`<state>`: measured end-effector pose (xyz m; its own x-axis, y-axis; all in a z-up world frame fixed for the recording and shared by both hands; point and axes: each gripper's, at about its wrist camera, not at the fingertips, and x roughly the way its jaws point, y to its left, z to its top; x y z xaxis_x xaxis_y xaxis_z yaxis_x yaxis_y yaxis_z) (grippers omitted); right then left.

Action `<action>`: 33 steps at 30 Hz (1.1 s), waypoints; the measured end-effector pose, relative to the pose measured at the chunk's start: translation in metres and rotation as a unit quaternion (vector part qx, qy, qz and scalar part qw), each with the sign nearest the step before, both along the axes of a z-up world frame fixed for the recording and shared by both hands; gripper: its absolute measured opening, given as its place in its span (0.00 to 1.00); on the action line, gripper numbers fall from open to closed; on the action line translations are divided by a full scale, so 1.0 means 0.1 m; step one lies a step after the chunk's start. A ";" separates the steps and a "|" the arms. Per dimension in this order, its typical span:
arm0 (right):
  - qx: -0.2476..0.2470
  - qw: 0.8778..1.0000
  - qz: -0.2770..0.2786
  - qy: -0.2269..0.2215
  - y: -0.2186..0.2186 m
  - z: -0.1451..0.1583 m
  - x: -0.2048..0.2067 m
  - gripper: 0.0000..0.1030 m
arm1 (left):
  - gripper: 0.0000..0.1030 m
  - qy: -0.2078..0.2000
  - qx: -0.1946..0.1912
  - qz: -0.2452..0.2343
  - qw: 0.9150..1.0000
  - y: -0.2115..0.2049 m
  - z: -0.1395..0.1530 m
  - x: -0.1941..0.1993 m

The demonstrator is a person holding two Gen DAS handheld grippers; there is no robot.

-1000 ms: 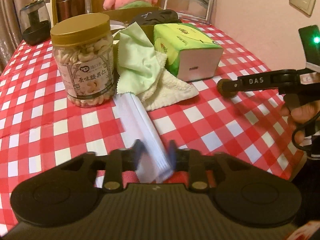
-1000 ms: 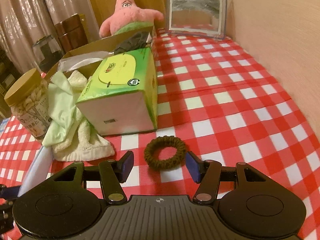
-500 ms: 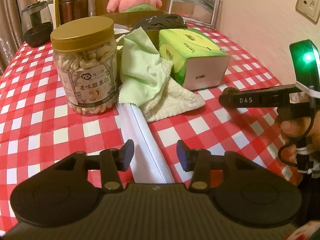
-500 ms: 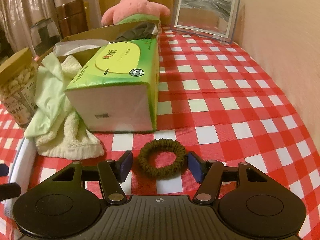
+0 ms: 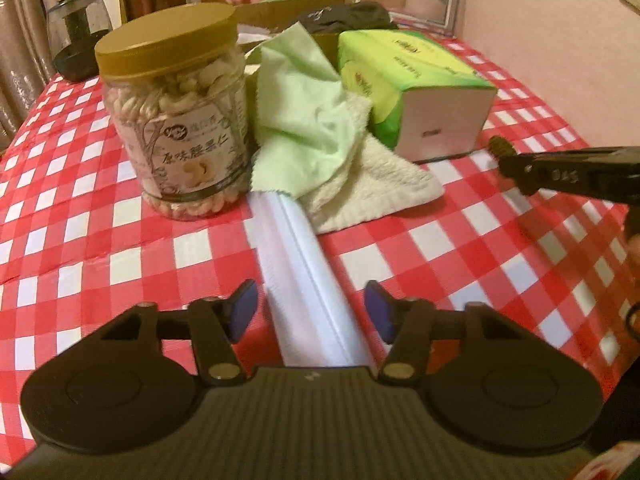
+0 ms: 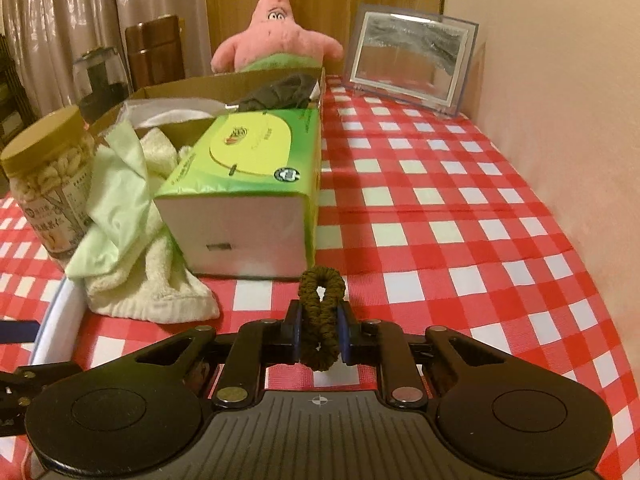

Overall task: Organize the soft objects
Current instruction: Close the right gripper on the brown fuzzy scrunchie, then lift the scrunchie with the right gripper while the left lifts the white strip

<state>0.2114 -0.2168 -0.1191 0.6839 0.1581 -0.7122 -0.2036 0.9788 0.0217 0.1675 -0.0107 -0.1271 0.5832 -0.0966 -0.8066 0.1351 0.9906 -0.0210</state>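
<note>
My right gripper (image 6: 319,334) is shut on a dark brown scrunchie (image 6: 322,300), squeezed upright between the pads just in front of the green tissue box (image 6: 256,184). The right gripper also shows from the side in the left wrist view (image 5: 506,156). My left gripper (image 5: 312,310) is open, its pads either side of a long white zippered pouch (image 5: 308,264) lying flat on the checked tablecloth. A light green cloth (image 5: 300,120) lies on a cream towel (image 5: 372,184) at the pouch's far end. A cardboard box (image 6: 208,88) behind holds dark fabric (image 6: 280,94).
A jar of cashews (image 5: 176,120) stands left of the cloths. A pink starfish plush (image 6: 276,36), a framed picture (image 6: 412,60), a glass pot (image 5: 80,36) and a wooden container (image 6: 154,52) stand at the back. A wall runs along the table's right side.
My left gripper opened and let go of the white pouch, which now lies flat. My right gripper closed on the scrunchie and lifted it upright off the cloth.
</note>
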 end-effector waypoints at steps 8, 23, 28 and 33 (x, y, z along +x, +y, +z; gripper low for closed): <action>0.008 1.000 -0.002 -0.005 -0.01 0.05 -0.03 0.17 | 0.06 0.018 -0.023 0.015 0.999 0.14 -0.04 -0.03; 0.029 1.000 0.010 0.005 0.01 0.24 -0.50 0.17 | 0.02 0.012 -0.090 0.027 0.996 0.21 0.41 -0.57; 0.037 0.999 0.015 0.002 0.04 0.38 -0.67 0.17 | 0.02 -0.008 -0.096 0.022 0.995 0.21 0.65 -0.73; 0.057 0.998 0.018 -0.005 0.06 0.59 -0.79 0.17 | 0.02 -0.028 -0.099 0.015 0.995 0.22 0.86 -0.85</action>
<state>0.1328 -0.2107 -0.0601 0.6830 0.2624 -0.6816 -0.2399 0.9621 0.1300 0.0823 0.0116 -0.0408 0.6316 -0.2311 -0.7401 0.1110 0.9717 -0.2086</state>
